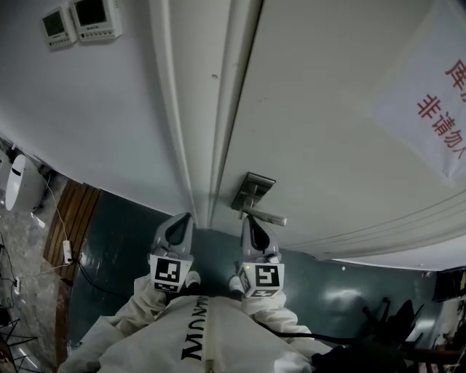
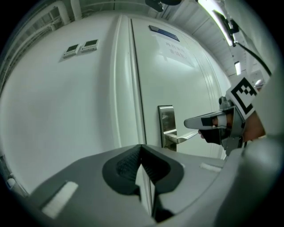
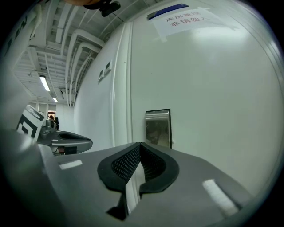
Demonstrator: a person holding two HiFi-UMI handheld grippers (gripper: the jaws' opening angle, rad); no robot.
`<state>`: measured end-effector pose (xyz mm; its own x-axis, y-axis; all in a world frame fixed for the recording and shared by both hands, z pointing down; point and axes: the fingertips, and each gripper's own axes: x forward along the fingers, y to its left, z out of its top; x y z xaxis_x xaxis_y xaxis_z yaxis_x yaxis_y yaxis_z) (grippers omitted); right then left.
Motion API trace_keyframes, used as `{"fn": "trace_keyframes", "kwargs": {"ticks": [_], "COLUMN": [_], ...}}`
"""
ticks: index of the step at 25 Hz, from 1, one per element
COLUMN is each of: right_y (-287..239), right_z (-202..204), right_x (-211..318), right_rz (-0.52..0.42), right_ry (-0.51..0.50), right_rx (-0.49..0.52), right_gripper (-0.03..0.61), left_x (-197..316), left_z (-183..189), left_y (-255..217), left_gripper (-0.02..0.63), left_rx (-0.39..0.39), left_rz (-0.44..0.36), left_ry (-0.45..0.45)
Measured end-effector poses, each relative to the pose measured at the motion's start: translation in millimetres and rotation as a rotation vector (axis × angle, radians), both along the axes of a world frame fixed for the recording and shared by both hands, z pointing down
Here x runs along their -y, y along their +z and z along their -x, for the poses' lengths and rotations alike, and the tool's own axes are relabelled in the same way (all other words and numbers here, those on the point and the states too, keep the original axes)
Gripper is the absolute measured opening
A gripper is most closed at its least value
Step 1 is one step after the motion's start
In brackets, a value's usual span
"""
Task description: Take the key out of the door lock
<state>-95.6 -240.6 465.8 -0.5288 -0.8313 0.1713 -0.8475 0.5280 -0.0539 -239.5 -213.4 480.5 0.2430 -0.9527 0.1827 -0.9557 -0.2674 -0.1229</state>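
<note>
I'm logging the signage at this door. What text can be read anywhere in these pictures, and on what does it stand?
"库" and below it "非请勿": red print on the paper notice on the door, cut off at the picture's edge.
Roughly "MUNUM", not certain: dark letters on the person's white garment.
Wall panels: displays too small to read.
Blue plate above the notice: too blurred to read.

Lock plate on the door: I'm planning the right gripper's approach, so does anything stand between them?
Nothing visible does: the right gripper, jaws shut, faces the lock plate across open air. The handle juts from the plate; no key can be made out.
</note>
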Motion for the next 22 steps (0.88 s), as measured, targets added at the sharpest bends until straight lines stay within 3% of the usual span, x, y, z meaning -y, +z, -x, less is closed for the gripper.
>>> {"fn": "trace_keyframes", "kwargs": {"ticks": [10,15,22], "right_y": [6.8,14.1,26.8], "right_z": [-29.0,-56.2,-66.7], "right_x": [-18.7,-21.6,-24.3], "right_rz": [0.018,0.016,0.059], "right_ry": [0.218,0.284,0.298], "right_rx": [0.008,-0.028,0.009], "right_gripper": [0.002,0.006,0.052], "left_x": [11.3,15.2,11.1], "left_z": [-24.8,-49.8,-60.6], "left_y": [7.3,10.4,12.6], "left_gripper": [0.000,0.000,0.000], "left_rx": [-0.024,-0.021,-0.004], "left_rz": [0.005,0.005,0.011], "left_ry": [0.206,0.261,0.282]}}
